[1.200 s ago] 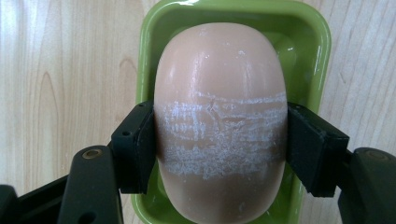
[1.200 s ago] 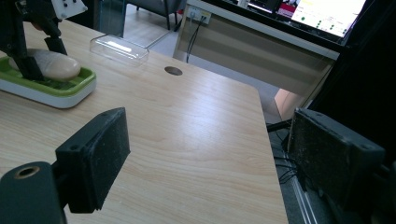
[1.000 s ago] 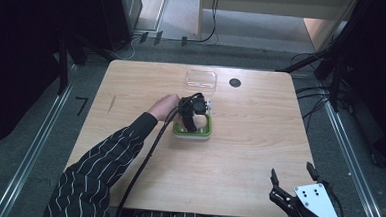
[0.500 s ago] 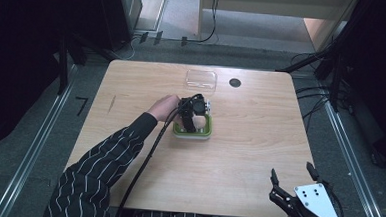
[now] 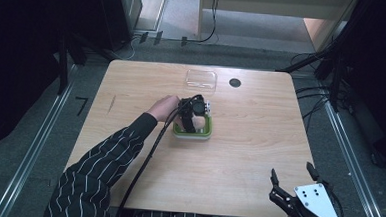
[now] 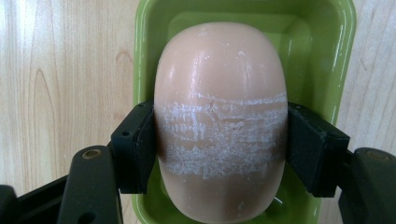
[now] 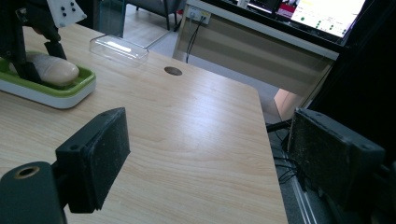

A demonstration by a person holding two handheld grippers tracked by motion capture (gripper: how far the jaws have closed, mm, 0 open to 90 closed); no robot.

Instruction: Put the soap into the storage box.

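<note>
Item one, nearest: my right gripper [image 5: 292, 186], held at the near right corner of the pale wooden table [image 5: 259, 142], jaws released and spread wide with nothing between them.

Item two, mid-table: my left gripper [image 6: 219, 140], pointed straight down, jaws clenched on the smooth peach-coloured oval soap bar [image 6: 219, 116], one black pad [image 6: 135, 144] pressed on each flank. White scuff marks band the bar's middle.

Item three: the shallow green rectangular plastic dish [image 6: 327, 42], directly under the bar, which lies within its rim.

Item four, beyond the dish: a clear rectangular plastic lid [image 5: 201, 80], lying flat, apart from the dish.

Item five, just beside the lid: a small round dark hole [image 5: 235, 82] in the tabletop.
</note>
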